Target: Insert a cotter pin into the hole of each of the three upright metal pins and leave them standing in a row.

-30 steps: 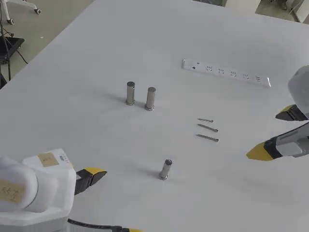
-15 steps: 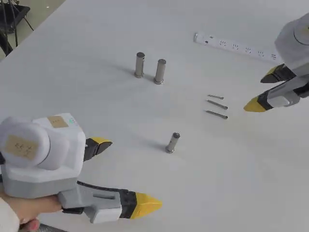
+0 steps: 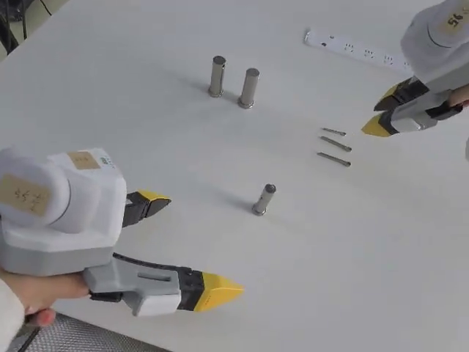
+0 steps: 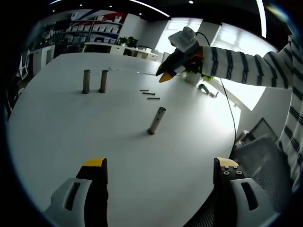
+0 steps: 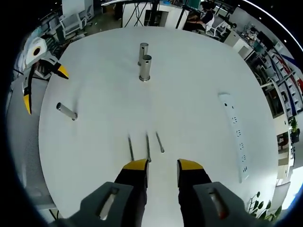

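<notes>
The left gripper [image 3: 194,244] has its jaws spread wide with nothing between them. One metal pin [image 4: 156,120] stands alone ahead of them, and two more pins [image 4: 103,81] stand side by side farther off, toward the left jaw's side. The right gripper [image 5: 163,165] keeps its jaws slightly parted and empty, with the three cotter pins [image 5: 147,146] lying on the white table [image 3: 146,139] just beyond their tips. Tan paper labels [image 3: 80,160] on the left gripper's body carry writing too small to read.
</notes>
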